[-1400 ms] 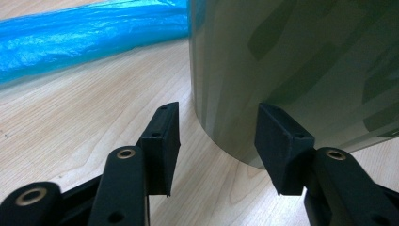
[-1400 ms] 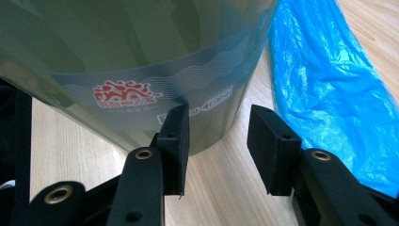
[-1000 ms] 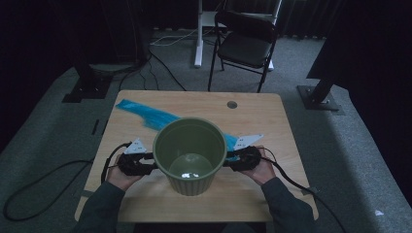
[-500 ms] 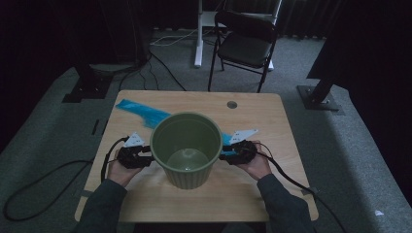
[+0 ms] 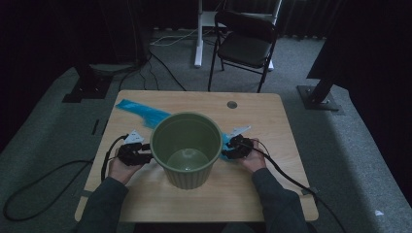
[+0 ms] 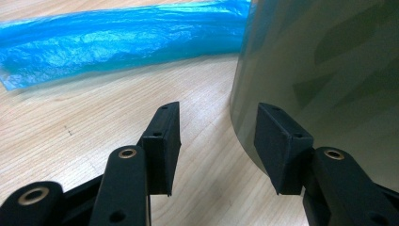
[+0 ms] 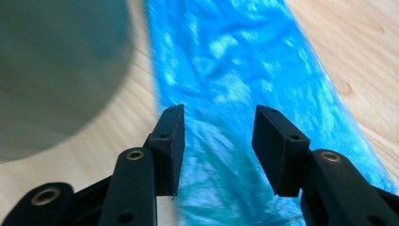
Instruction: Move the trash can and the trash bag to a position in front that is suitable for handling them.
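A green bucket (image 5: pixel 187 148) stands upright in the middle of the wooden table (image 5: pixel 272 194). A long blue plastic bag (image 5: pixel 141 112) lies flat behind it and comes out at its right side. My left gripper (image 5: pixel 144 155) is open low beside the bucket's left wall (image 6: pixel 320 70), one jaw close to it, with the blue bag (image 6: pixel 117 37) farther off. My right gripper (image 5: pixel 227 151) is at the bucket's right side, and its jaws have just been opening. In the right gripper view it (image 7: pixel 217 125) hangs open over the blue bag (image 7: pixel 235 61), gripping nothing; the bucket (image 7: pixel 56 70) is at upper left.
A round hole (image 5: pixel 232 104) sits near the table's far edge. A black folding chair (image 5: pixel 245 43) and a white stand (image 5: pixel 198 34) are on the carpet beyond the table. Cables trail from both grippers over the table's edges.
The bucket and both hands have shifted slightly away from the person. The right gripper has come down toward the table beside the bucket.
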Demonstrator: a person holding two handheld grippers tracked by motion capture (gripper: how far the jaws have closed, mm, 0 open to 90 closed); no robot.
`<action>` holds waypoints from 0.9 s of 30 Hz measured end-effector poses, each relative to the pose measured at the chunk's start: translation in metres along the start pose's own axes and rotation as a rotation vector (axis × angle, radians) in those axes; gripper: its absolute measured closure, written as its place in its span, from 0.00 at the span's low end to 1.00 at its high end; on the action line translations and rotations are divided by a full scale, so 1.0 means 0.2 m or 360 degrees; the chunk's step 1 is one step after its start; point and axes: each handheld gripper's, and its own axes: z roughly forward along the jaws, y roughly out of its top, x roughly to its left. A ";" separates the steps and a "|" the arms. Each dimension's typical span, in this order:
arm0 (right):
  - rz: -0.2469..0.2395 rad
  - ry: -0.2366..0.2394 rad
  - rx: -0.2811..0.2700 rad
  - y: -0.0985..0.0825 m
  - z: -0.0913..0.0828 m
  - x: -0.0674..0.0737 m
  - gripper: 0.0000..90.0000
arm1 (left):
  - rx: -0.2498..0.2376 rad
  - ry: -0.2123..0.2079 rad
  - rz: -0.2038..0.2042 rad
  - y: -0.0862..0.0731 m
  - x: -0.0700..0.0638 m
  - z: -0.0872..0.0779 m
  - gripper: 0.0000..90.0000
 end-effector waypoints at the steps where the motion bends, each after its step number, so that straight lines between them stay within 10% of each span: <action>1: 0.0007 -0.0020 0.0018 0.00 0.02 -0.01 0.60 | 0.0000 0.0003 0.0000 0.00 0.00 0.01 0.57; 15: 0.0073 -0.0048 0.0039 0.00 0.08 -0.08 0.64 | 0.0000 -0.0012 -0.0008 0.01 0.01 0.02 0.57; 27: 0.0064 -0.0053 0.0054 0.00 0.07 -0.08 1.00 | 0.0019 -0.0021 0.0002 0.01 0.00 0.03 0.57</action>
